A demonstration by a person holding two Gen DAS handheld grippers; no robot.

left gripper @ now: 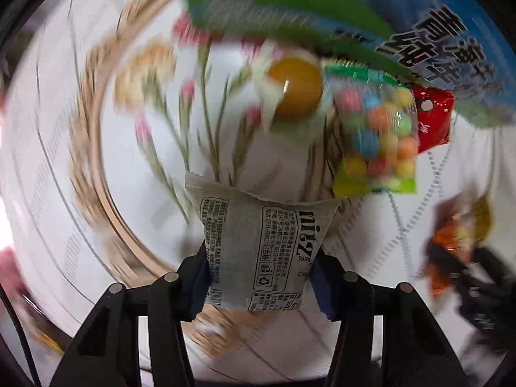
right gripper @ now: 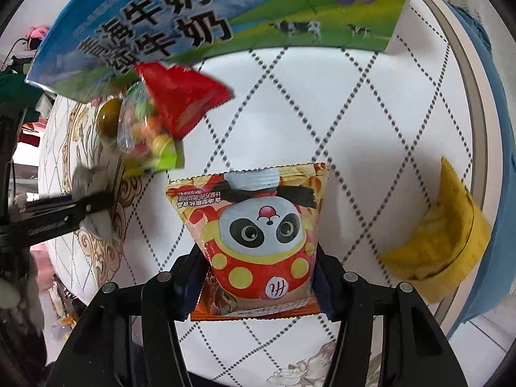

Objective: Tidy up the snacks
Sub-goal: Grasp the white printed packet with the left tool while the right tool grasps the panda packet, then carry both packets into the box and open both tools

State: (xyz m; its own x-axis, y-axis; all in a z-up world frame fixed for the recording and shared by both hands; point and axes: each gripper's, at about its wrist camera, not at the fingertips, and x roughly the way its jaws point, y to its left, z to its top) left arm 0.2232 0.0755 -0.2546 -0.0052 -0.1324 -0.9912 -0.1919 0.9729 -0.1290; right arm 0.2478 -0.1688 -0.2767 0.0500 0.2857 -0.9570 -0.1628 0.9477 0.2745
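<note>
Snacks: left wrist view, grey printed packet (left gripper: 261, 251) clamped in left gripper (left gripper: 261, 277) over floral table (left gripper: 96, 161); candy bag (left gripper: 377, 129) beyond. Right wrist view, panda packet (right gripper: 258, 235) clamped in right gripper (right gripper: 258, 277), yellow packet (right gripper: 441, 232) aside.

1. My left wrist view is badly smeared by motion: the flower-patterned cloth (left gripper: 206, 122) swirls into arcs around the centre, worst toward the left rim.
2. In it only the grey packet (left gripper: 261, 251) near my left gripper (left gripper: 258, 277) reads sharp; its print is legible.
3. The candy bag (left gripper: 377, 129) and the orange ball (left gripper: 295, 87) farther off are soft, with a small glint on the ball.
4. My right wrist view is much crisper: the panda packet (right gripper: 261, 229) is clear, with mild sheen on its foil.
5. The light is bright, even and diffuse, and shadows are faint.
6. Both views bow strongly at the edges, with black corners.
7. The milk carton (right gripper: 154, 16) shows doubled lettering.
</note>
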